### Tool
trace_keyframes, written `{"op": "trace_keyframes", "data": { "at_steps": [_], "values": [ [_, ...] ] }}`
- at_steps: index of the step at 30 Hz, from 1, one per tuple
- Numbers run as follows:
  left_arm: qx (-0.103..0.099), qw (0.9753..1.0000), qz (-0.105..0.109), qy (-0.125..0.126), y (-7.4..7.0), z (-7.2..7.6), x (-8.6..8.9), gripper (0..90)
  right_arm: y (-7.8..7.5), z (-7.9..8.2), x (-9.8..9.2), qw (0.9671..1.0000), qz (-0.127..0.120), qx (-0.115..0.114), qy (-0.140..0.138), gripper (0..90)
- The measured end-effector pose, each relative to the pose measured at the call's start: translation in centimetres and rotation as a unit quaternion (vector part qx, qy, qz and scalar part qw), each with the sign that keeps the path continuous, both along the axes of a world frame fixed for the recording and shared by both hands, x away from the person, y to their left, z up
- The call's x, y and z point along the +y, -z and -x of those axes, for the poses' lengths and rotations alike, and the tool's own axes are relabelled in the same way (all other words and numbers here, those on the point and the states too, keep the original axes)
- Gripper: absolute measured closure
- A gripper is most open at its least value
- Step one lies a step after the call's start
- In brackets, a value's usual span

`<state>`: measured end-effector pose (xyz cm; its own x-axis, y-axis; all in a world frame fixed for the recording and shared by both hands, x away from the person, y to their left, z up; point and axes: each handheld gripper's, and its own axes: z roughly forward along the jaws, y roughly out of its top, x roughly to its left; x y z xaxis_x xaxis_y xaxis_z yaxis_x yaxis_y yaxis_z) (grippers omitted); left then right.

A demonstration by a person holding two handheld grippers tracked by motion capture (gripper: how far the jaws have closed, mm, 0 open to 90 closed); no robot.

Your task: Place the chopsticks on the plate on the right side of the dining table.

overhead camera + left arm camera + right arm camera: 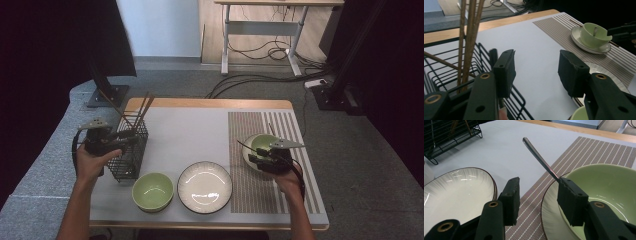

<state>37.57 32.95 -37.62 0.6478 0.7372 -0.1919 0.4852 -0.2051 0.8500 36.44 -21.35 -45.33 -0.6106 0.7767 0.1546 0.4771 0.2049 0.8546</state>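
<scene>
Spoon (541, 161) leans handle-up against the rim of the green bowl (609, 192) on the striped mat, so bring your right gripper (537, 200), jaws spread, around the handle low down and squeeze squarely.

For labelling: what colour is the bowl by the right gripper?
Pale green bowl, clearest in the right gripper view.
</scene>
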Motion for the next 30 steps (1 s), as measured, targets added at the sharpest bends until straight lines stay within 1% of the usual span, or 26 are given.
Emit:
{"op": "trace_keyframes", "data": {
  "at_steps": [9, 12, 16, 19, 23, 30],
  "values": [
    [0.000, 1.0000, -0.003, -0.007, 0.3, -0.7, 0.5, 47.7, 0.1, 0.1, 0.0, 1.0000, 0.000, 0.001, 0.001, 52.6],
    [0.003, 1.0000, -0.004, -0.008, 0.5, -1.0, 0.6, 47.7, 0.1, 0.1, -0.1, 1.0000, 0.003, 0.002, 0.001, 52.6],
    [0.004, 0.9999, -0.001, -0.013, 0.7, -1.3, 1.0, 47.7, 0.2, 0.1, -0.1, 1.0000, 0.002, 0.002, 0.000, 52.6],
    [0.003, 0.9999, 0.007, -0.015, 0.6, -1.5, 1.3, 46.3, 0.2, 0.1, -0.1, 1.0000, 0.002, 0.003, 0.001, 52.6],
    [0.002, 0.9997, 0.011, -0.021, 0.4, -1.9, 1.7, 45.7, 0.3, 0.2, -0.2, 1.0000, 0.001, 0.003, 0.001, 52.6],
    [-0.003, 0.9997, 0.008, -0.024, 0.3, -2.7, 2.2, 45.4, 0.3, 0.4, -0.2, 1.0000, -0.001, 0.003, 0.004, 52.6]
  ]
}}
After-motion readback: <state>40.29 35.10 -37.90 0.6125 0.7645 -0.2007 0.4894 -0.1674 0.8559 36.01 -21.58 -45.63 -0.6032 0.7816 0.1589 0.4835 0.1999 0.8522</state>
